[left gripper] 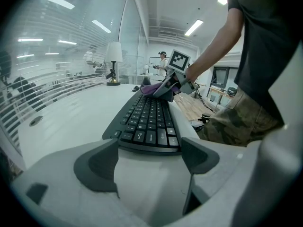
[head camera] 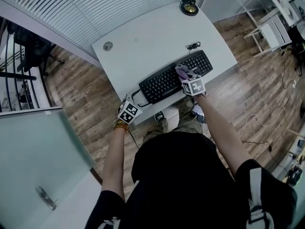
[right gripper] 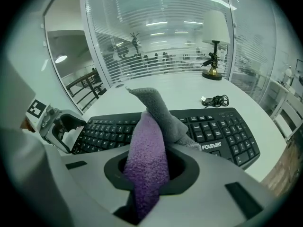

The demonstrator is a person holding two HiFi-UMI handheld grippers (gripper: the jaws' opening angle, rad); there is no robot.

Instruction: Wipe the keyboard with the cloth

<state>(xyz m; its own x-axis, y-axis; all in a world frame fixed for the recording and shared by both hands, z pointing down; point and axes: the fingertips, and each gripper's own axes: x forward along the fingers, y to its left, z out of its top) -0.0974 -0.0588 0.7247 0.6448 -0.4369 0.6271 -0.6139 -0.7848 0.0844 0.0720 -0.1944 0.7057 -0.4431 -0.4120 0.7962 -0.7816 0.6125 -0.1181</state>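
Note:
A black keyboard (head camera: 174,78) lies slanted near the front edge of the white desk (head camera: 143,37). My right gripper (head camera: 190,82) is over its right half, shut on a purple and grey cloth (head camera: 182,71). In the right gripper view the cloth (right gripper: 151,126) sticks up out of the right gripper (right gripper: 151,169) above the keyboard (right gripper: 213,126). My left gripper (head camera: 128,109) is at the keyboard's left end. In the left gripper view the left gripper (left gripper: 149,160) is open, the keyboard (left gripper: 147,122) just beyond its fingertips, nothing between them.
A desk lamp (head camera: 189,6) stands at the desk's far corner, and a coiled black cable (head camera: 193,45) lies behind the keyboard. A round grommet (head camera: 108,46) is at the far left. A glass wall runs behind the desk. A white chair (head camera: 271,30) stands on the wood floor at right.

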